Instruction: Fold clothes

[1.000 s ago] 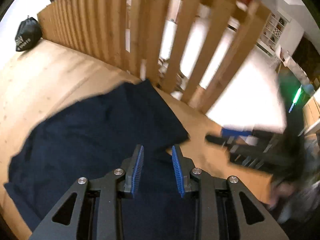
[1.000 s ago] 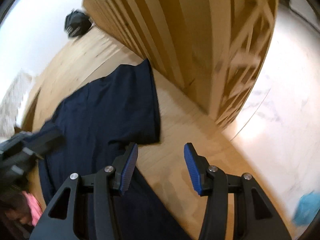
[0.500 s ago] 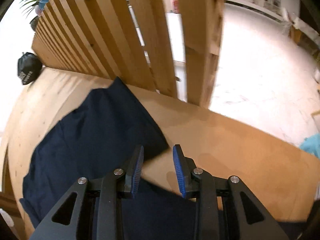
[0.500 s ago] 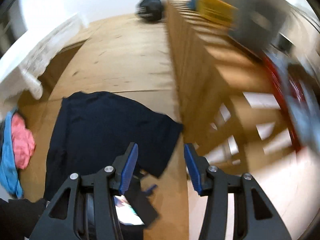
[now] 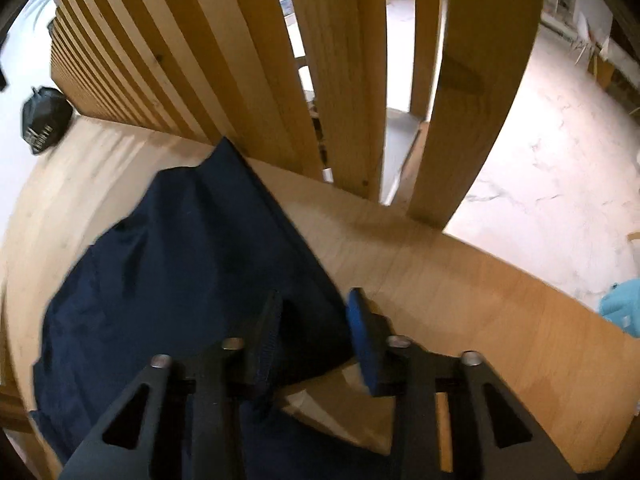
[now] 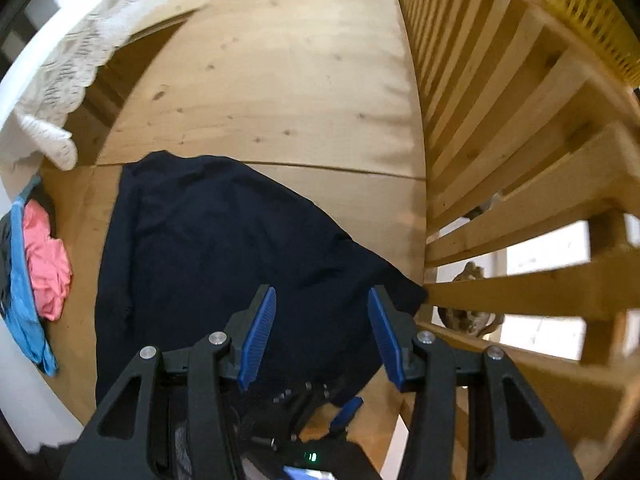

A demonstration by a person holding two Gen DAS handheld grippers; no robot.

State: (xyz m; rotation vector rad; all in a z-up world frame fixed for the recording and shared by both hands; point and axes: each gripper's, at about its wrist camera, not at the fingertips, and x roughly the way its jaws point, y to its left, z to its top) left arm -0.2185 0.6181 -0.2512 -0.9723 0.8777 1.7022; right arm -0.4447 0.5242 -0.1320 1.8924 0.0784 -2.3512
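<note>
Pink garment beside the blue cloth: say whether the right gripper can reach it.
Probably yes. The right gripper is open above the navy shirt; nothing stands between it and the pink garment.

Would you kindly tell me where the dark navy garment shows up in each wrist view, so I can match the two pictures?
Left wrist view: navy garment fills the lower left, its edge between the gripper's fingers.
Right wrist view: navy garment lies centre, spread on the wooden surface.
Shared landmark: the wooden slat railing beside it.
</note>
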